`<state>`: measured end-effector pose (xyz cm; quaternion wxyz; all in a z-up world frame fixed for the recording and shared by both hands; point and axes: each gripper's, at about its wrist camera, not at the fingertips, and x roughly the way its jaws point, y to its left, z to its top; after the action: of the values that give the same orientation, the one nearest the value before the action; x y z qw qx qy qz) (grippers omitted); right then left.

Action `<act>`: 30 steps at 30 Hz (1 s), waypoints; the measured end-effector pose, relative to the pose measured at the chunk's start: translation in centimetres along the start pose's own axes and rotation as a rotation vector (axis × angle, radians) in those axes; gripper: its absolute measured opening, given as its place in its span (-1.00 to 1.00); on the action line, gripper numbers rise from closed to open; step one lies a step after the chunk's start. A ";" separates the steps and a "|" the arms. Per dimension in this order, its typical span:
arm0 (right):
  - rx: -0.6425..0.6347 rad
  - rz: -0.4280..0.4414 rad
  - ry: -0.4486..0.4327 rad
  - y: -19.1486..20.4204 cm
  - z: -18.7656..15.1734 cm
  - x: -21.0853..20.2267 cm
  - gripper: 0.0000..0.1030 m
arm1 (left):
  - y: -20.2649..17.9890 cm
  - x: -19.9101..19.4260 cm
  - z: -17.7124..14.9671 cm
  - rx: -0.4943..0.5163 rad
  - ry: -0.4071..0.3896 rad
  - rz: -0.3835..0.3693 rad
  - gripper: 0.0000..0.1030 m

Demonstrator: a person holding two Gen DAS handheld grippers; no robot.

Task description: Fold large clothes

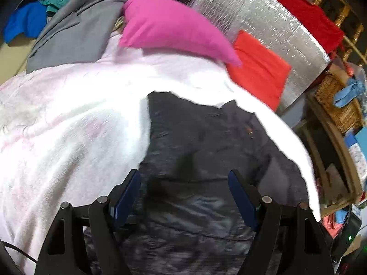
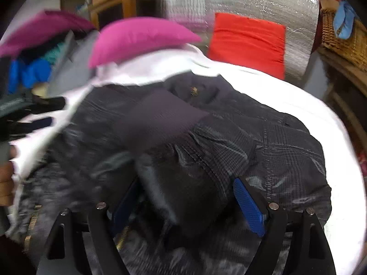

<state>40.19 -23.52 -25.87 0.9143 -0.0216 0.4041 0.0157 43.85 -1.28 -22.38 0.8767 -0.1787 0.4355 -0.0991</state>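
Observation:
A large dark grey checked jacket (image 1: pixel 206 142) lies on a white-pink blanket (image 1: pixel 68 119) on a bed. My left gripper (image 1: pixel 184 176) is open, just above the jacket's near part, with nothing between its blue pads. In the right wrist view the jacket (image 2: pixel 286 151) is bunched, with a sleeve and ribbed cuff (image 2: pixel 160 119) folded across its middle. My right gripper (image 2: pixel 185 190) is open, with a fold of the sleeve lying between its pads (image 2: pixel 248 208). The left gripper shows blurred at the left edge (image 2: pixel 34 114).
A pink pillow (image 1: pixel 174 27) and an orange-red pillow (image 1: pixel 259 68) lie at the head of the bed against a silver foil board (image 1: pixel 270 23). Grey and blue clothes (image 1: pixel 68 34) are piled at the back left. A wicker basket (image 1: pixel 337 100) stands to the right.

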 end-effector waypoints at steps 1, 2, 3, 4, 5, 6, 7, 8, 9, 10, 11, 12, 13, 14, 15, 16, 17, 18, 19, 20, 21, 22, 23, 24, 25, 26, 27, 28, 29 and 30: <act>0.002 -0.028 0.000 -0.1 0.0 0.3 0.65 | 0.1 0.8 -0.1 0.005 0.032 0.051 0.53; 0.021 -0.067 -0.006 -0.6 0.1 0.5 0.65 | 0.3 1.5 -0.3 0.009 0.056 0.081 0.53; 0.045 -0.081 -0.017 -1.3 0.1 0.2 0.65 | 0.6 1.9 -0.6 0.011 0.073 0.098 0.53; 0.084 -0.089 -0.036 -2.3 0.1 -0.3 0.65 | 0.6 2.5 -0.8 0.013 0.096 0.127 0.53; 0.135 -0.093 -0.060 -3.6 0.2 -0.9 0.65 | 0.5 2.9 -1.0 0.020 0.107 0.145 0.53; 0.207 -0.094 -0.090 -5.5 0.2 -1.8 0.65 | 0.3 3.1 -1.0 0.030 0.110 0.157 0.53; 0.290 -0.089 -0.114 -7.6 0.1 -2.7 0.65 | 0.1 3.1 -1.1 0.042 0.112 0.168 0.53; 0.359 -0.079 -0.129 -9.3 -0.1 -3.3 0.65 | -0.1 3.1 -1.2 0.049 0.111 0.170 0.53; 0.475 -0.054 -0.142 -12.0 -0.7 -3.9 0.65 | -0.2 3.1 -1.2 0.049 0.111 0.166 0.53; 0.568 -0.023 -0.149 -14.1 -1.4 -4.2 0.65 | -0.2 3.1 -1.2 0.046 0.110 0.159 0.53; 0.697 0.033 -0.148 -16.9 -2.7 -4.3 0.66 | -0.2 3.0 -1.2 0.044 0.109 0.155 0.53; 0.773 0.071 -0.140 -18.3 -3.4 -4.3 0.66 | -0.1 3.0 -1.2 0.043 0.108 0.157 0.53; 0.870 0.107 -0.131 -20.1 -4.6 -4.1 0.67 | 0.0 2.8 -1.3 0.042 0.107 0.159 0.53; 0.942 0.130 -0.132 -21.2 -5.5 -4.0 0.67 | 0.1 2.8 -1.3 0.038 0.104 0.161 0.53; 1.030 0.194 -0.146 -22.5 -6.6 -3.8 0.69 | 0.2 2.7 -1.3 0.031 0.098 0.161 0.53; 1.084 0.269 -0.157 -23.3 -7.4 -3.4 0.69 | 0.2 2.6 -1.2 0.027 0.093 0.157 0.53; 1.144 0.375 -0.169 -24.0 -8.1 -2.8 0.69 | 0.3 2.4 -1.1 0.023 0.083 0.149 0.53; 1.168 0.412 -0.168 -24.2 -8.4 -2.4 0.69 | 0.4 2.2 -1.0 0.019 0.068 0.141 0.53; 1.177 0.419 -0.161 -24.4 -8.5 -2.2 0.69 | 0.4 2.5 -0.9 0.018 0.059 0.137 0.53; 1.177 0.410 -0.155 -24.5 -8.6 -1.9 0.69 | 0.4 2.4 -0.9 0.019 0.048 0.133 0.53; 1.172 0.409 -0.156 -24.5 -8.5 -1.7 0.69 | 0.4 2.3 -0.8 0.021 0.044 0.131 0.53; 1.163 0.409 -0.156 -24.5 -8.4 -1.6 0.66 | 0.5 2.4 -0.8 0.020 0.046 0.127 0.53; 1.139 0.398 -0.150 -24.3 -8.0 -1.5 0.60 | 0.5 2.6 -0.8 0.018 0.049 0.124 0.47; 1.115 0.380 -0.141 -24.4 -7.7 -1.5 0.50 | 0.6 2.7 -0.8 0.018 0.054 0.121 0.31; 1.068 0.325 -0.122 -24.1 -7.1 -1.4 0.11 | 0.8 2.5 -0.9 0.021 0.059 0.123 0.25; 1.030 0.260 -0.099 -23.8 -6.8 -1.3 -0.39 | 0.9 2.6 -0.8 0.023 0.058 0.136 0.17; 1.004 0.218 -0.087 -23.5 -6.9 -1.8 -0.57 | 1.0 2.5 -0.7 0.021 0.055 0.139 0.09; 0.987 0.199 -0.089 -23.3 -6.7 -2.0 -0.60 | 1.1 2.4 -0.6 0.015 0.054 0.138 0.07; 0.968 0.186 -0.109 -23.1 -6.5 -2.4 -0.66 | 1.3 2.4 -0.5 0.007 0.051 0.134 0.07; 0.933 0.178 -0.151 -22.8 -5.9 -3.3 -0.68 | 1.3 2.3 -0.5 0.003 0.048 0.130 0.07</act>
<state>34.70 -46.62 -26.77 0.8483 0.4268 0.3010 -0.0873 44.90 -0.94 -24.83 0.8710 -0.1460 0.4668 -0.0467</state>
